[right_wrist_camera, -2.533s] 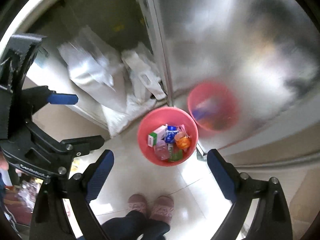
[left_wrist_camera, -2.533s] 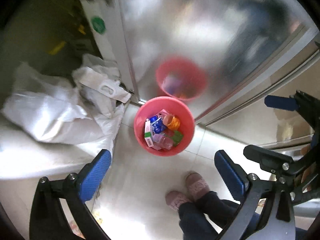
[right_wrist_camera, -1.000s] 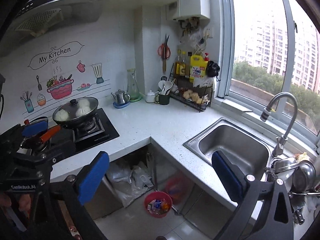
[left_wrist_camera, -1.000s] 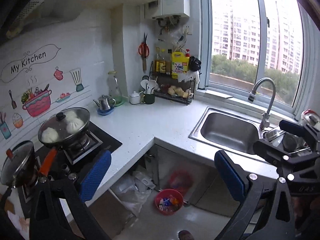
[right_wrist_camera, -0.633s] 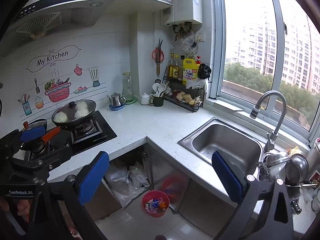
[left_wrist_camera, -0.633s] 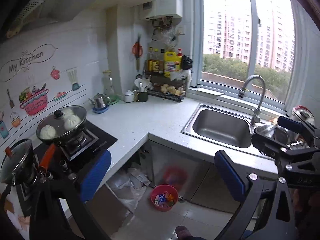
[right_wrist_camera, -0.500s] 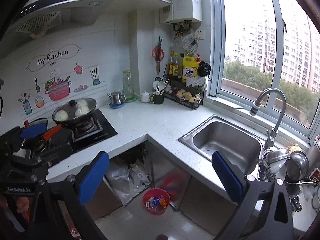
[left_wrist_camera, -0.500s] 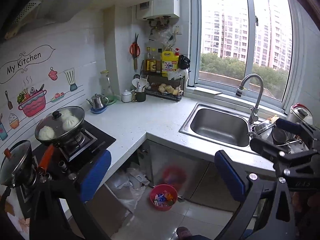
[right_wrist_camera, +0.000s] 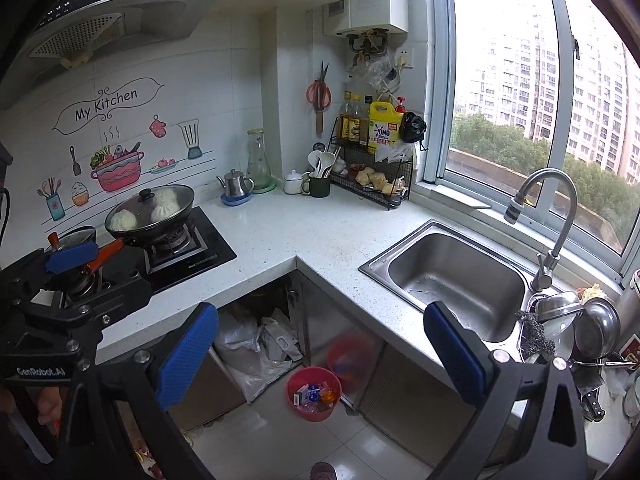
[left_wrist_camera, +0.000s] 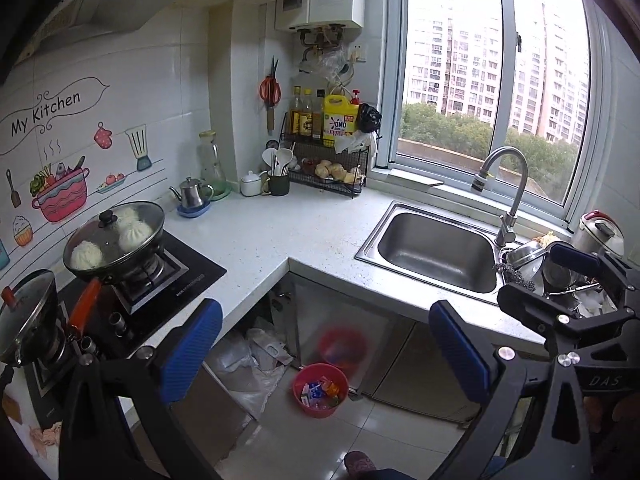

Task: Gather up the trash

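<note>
A red trash bin [left_wrist_camera: 320,407] holding several colourful wrappers and small boxes [left_wrist_camera: 320,389] stands on the tiled floor in front of the corner cabinet; it also shows in the right wrist view [right_wrist_camera: 313,408]. My left gripper [left_wrist_camera: 322,350] is open and empty, held high and well back from the bin. My right gripper [right_wrist_camera: 320,350] is open and empty, also high above the floor. The right gripper's body shows at the right edge of the left wrist view [left_wrist_camera: 576,280], and the left gripper's body at the left of the right wrist view [right_wrist_camera: 72,276].
A white L-shaped counter [left_wrist_camera: 280,236] carries a stove with a lidded pan of buns [left_wrist_camera: 116,240], a steel sink [left_wrist_camera: 436,252] with faucet and a rack of bottles [left_wrist_camera: 328,152]. White plastic bags [left_wrist_camera: 248,360] lie under the counter. My shoe [left_wrist_camera: 360,464] shows at the bottom.
Both grippers have tilted up and pulled back from looking straight down at the bin to facing the whole kitchen corner. Both stayed open and empty.
</note>
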Action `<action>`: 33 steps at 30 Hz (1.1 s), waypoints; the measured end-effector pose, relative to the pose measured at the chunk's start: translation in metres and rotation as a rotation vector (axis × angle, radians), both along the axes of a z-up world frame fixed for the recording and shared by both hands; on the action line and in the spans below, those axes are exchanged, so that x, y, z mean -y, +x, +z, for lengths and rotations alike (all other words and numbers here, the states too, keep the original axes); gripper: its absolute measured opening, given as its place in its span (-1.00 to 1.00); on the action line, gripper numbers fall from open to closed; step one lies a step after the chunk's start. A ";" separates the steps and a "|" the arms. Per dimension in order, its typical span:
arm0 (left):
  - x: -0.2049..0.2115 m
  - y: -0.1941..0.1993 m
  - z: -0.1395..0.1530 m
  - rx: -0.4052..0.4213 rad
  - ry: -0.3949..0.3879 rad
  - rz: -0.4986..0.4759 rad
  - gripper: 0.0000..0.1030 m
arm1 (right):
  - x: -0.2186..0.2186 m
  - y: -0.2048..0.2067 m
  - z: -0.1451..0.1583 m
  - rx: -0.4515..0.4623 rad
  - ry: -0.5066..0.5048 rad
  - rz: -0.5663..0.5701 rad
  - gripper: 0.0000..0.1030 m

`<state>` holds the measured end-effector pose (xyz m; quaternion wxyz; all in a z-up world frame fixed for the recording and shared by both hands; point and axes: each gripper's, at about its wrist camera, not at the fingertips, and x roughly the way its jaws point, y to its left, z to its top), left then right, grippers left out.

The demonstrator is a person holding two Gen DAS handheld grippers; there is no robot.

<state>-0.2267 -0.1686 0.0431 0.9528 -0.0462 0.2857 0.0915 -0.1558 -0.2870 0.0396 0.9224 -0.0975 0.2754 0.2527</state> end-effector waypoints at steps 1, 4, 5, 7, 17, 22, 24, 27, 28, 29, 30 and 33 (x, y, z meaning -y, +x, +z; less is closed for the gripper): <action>0.001 0.000 0.000 -0.001 0.005 0.003 0.99 | 0.000 0.000 0.000 0.000 0.001 0.002 0.99; 0.003 -0.001 0.001 -0.001 0.009 0.006 0.99 | 0.001 0.000 0.001 -0.004 0.002 0.004 0.99; 0.002 0.000 0.001 -0.001 0.005 0.004 0.99 | 0.001 0.000 0.001 -0.007 0.003 0.005 0.99; 0.001 0.000 0.001 -0.001 -0.007 -0.001 0.99 | 0.002 -0.001 0.001 -0.008 0.002 0.006 0.99; 0.002 -0.002 -0.001 -0.009 -0.032 -0.012 0.99 | 0.003 -0.005 0.001 -0.016 -0.008 0.010 0.99; 0.008 -0.002 -0.002 -0.016 -0.018 0.003 0.99 | 0.003 -0.006 0.001 -0.016 -0.005 0.009 0.99; 0.011 -0.004 -0.002 -0.012 0.008 0.011 0.99 | 0.003 -0.006 0.001 -0.019 -0.004 0.010 0.99; 0.013 -0.004 -0.002 -0.012 0.017 0.024 0.99 | 0.003 -0.006 0.001 -0.021 -0.004 0.010 0.99; 0.012 -0.004 -0.002 -0.014 0.008 0.024 0.99 | 0.003 -0.007 0.000 -0.021 -0.004 0.008 0.99; 0.011 -0.003 -0.003 -0.017 0.002 0.023 0.99 | 0.003 -0.007 0.000 -0.021 -0.003 0.008 0.99; 0.010 -0.003 -0.003 -0.020 -0.003 0.020 0.99 | 0.003 -0.007 0.000 -0.022 -0.002 0.007 0.99; 0.012 -0.003 -0.003 -0.024 0.015 0.022 0.99 | 0.003 -0.009 0.001 -0.019 0.003 0.004 0.99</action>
